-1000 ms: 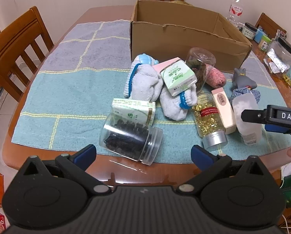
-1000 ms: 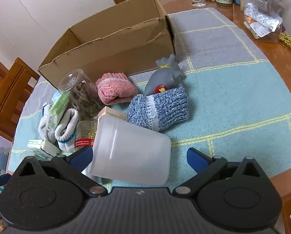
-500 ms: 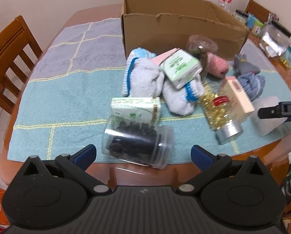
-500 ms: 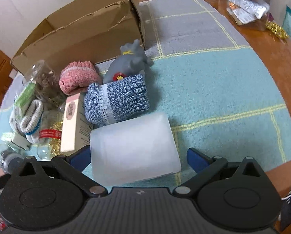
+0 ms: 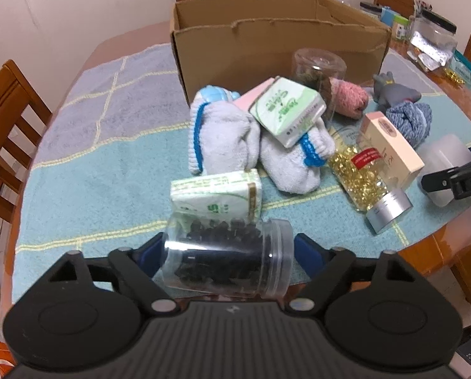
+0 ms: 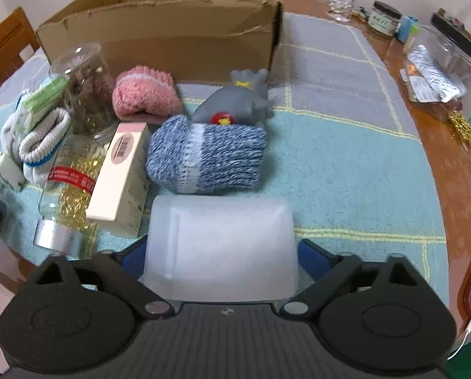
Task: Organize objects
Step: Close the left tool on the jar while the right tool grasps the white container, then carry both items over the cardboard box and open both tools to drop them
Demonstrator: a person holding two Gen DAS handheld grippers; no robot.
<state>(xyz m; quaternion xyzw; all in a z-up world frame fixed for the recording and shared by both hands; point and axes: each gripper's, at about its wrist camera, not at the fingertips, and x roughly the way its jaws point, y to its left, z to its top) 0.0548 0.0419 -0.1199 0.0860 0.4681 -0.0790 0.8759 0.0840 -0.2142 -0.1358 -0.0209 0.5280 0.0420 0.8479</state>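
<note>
Only the left wrist view shows the clear jar (image 5: 226,257) of dark pieces, lying on its side low in the centre of the frame, between the blue pads of the left gripper (image 5: 227,254). That gripper's jaws are closing, and both pads sit against the jar's ends. Just above it lies a green-and-white tissue pack (image 5: 218,195). At the right edge of that frame the right gripper's (image 5: 456,180) black arm crosses a frosted white container (image 5: 444,158).

The right wrist view gives that frosted white container (image 6: 221,249) in full, on its side at lower centre, between the pads of the right gripper (image 6: 221,257), whose jaws are closing with the pads at its sides; its contents cannot be made out. To its left lie a clear bottle (image 6: 68,186) of golden capsules with a silver cap and a pale carton (image 6: 122,177). Above sit a blue knit roll (image 6: 207,154) and a grey toy (image 6: 235,104).

The cardboard box (image 6: 159,38) stands open at upper centre on the bench (image 6: 425,120); its inside is hidden.
</note>
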